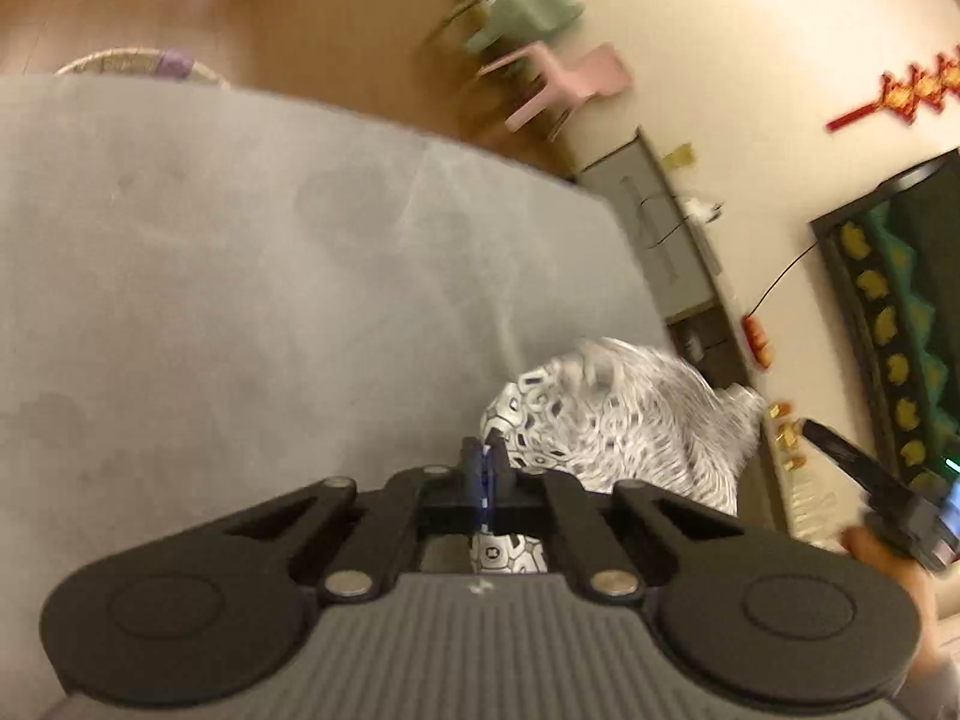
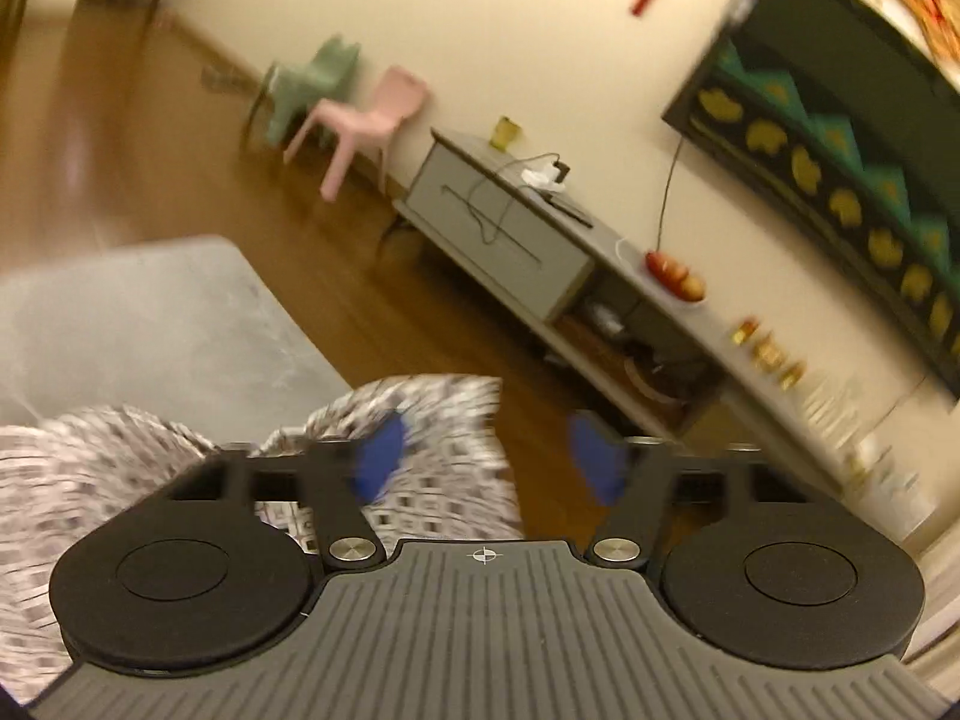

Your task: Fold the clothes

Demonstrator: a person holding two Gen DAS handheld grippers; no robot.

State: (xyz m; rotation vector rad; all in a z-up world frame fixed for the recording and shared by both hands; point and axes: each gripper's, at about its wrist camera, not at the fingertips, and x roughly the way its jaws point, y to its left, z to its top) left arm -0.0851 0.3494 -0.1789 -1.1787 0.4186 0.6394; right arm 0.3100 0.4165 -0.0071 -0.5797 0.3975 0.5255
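Note:
A black-and-white patterned garment (image 1: 630, 414) lies bunched at the right edge of a grey padded surface (image 1: 240, 270). My left gripper (image 1: 486, 453) is shut, its tips pinching a fold of this garment; more of the cloth shows beneath its crossbar. In the right wrist view the same garment (image 2: 432, 480) hangs off the grey surface (image 2: 150, 312), blurred. My right gripper (image 2: 489, 459) is open, its blue pads (image 2: 384, 456) wide apart and nothing pressed between them; the cloth lies under the left finger. A person's hand (image 1: 870, 546) carries that gripper at the left view's right edge.
Beyond the grey surface is wooden floor (image 2: 120, 168). A low grey TV cabinet (image 2: 510, 240) runs along the wall, with a pink chair (image 2: 366, 114) and a green chair (image 2: 312, 84) further back. A woven basket (image 1: 138, 63) sits past the far edge.

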